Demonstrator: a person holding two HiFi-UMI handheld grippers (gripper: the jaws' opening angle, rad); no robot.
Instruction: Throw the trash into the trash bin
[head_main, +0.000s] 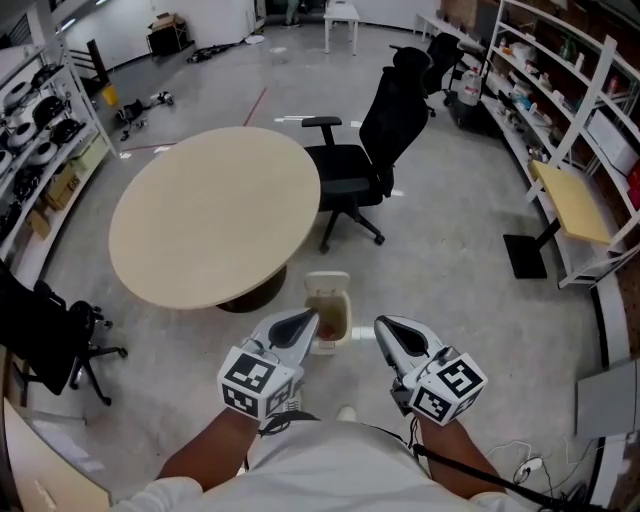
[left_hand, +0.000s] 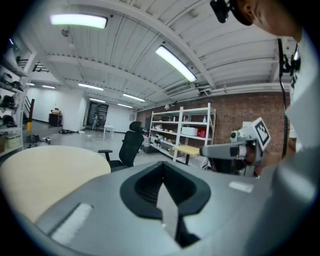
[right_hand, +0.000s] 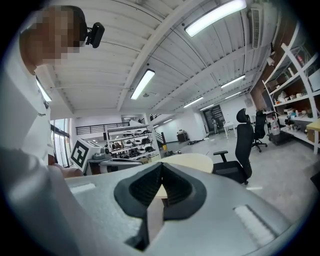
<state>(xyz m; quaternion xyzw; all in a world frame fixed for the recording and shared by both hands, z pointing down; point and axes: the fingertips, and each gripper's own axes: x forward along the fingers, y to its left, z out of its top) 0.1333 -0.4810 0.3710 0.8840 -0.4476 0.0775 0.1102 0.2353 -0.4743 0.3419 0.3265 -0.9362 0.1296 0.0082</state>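
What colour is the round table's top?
Pale beige, plain with no pattern. The table shows best in the head view.

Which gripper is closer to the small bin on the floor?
Left. In the head view the left gripper overlaps the trash bin at its left edge; the right gripper is apart to its right.

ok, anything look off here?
Nothing spilled or tipped; bin stands upright beside the table. One oddity: left hand-held gripper and right hand-held gripper are shut on nothing, with no trash on the table.
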